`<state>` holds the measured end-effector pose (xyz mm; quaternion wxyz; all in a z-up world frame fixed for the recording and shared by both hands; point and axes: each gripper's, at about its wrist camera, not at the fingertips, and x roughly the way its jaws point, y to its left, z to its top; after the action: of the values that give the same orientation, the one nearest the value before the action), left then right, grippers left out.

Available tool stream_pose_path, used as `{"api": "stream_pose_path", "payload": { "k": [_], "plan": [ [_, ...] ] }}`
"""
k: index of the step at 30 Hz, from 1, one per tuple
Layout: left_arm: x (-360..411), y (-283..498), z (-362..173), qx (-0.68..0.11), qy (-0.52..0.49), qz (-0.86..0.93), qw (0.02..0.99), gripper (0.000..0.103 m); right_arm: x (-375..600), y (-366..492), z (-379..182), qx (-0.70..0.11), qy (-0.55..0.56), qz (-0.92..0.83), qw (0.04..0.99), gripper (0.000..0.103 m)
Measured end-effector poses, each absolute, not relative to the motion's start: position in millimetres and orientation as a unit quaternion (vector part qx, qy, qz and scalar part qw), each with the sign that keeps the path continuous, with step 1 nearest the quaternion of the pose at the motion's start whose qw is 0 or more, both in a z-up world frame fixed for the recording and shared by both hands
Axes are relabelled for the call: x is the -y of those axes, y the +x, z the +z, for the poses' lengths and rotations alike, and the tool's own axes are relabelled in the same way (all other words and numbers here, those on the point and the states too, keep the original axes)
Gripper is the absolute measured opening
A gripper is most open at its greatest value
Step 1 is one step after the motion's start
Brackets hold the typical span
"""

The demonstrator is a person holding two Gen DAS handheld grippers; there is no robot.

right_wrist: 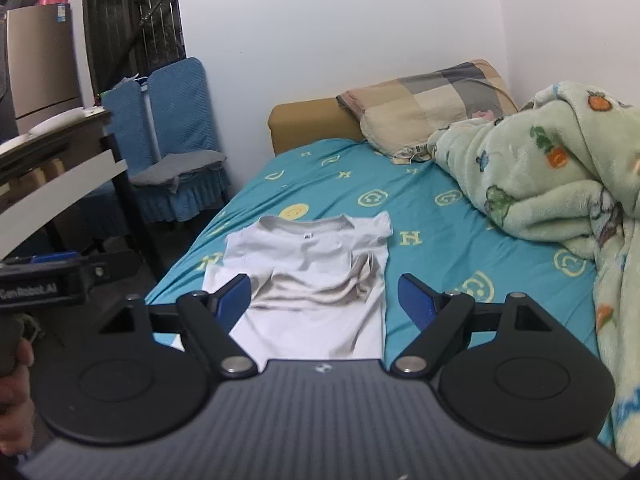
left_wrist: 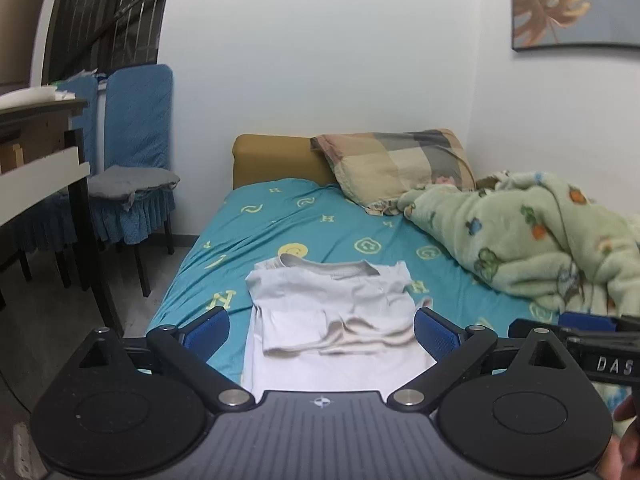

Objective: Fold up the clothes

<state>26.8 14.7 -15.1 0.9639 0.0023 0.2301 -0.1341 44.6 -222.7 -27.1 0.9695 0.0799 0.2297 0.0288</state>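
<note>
A white T-shirt (left_wrist: 332, 312) lies on the teal bed sheet (left_wrist: 256, 216), collar toward the headboard, with both sides and sleeves folded in over the middle. It also shows in the right wrist view (right_wrist: 316, 272). My left gripper (left_wrist: 322, 330) is open and empty, held above the shirt's near half. My right gripper (right_wrist: 324, 296) is open and empty above the same part. The right gripper's body shows at the right edge of the left wrist view (left_wrist: 592, 344), and the left gripper's body at the left edge of the right wrist view (right_wrist: 52, 280).
A green fleece blanket (left_wrist: 540, 236) is heaped on the bed's right side beside a checked pillow (left_wrist: 400, 164). Blue-covered chairs (left_wrist: 132, 152) and a table (left_wrist: 40, 152) stand left of the bed. The bed (right_wrist: 424, 216) runs to a tan headboard (right_wrist: 308, 120).
</note>
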Motion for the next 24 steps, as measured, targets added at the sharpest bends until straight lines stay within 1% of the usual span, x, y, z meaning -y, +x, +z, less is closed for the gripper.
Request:
{"api": "stream_pose_path", "payload": {
  "k": [3, 8, 14, 20, 24],
  "plan": [
    [-17, 19, -25, -0.238, -0.004, -0.132, 0.962, 0.1, 228, 37, -28, -0.229, 0.096, 0.02, 0.969, 0.082],
    [-14, 21, -31, -0.248, 0.002, -0.13, 0.96, 0.1, 237, 32, -23, -0.202, 0.111, 0.001, 0.973, 0.082],
    [-18, 30, -40, -0.268, -0.006, -0.118, 0.956, 0.1, 235, 37, -27, -0.216, 0.103, 0.005, 0.971, 0.082],
    [-20, 38, -51, -0.309, -0.031, -0.126, 0.942, 0.1, 232, 39, -29, -0.222, 0.106, 0.007, 0.969, 0.082],
    [-28, 50, -68, -0.374, -0.096, -0.136, 0.912, 0.1, 233, 41, -32, -0.235, 0.118, 0.0, 0.965, 0.082]
  ]
}}
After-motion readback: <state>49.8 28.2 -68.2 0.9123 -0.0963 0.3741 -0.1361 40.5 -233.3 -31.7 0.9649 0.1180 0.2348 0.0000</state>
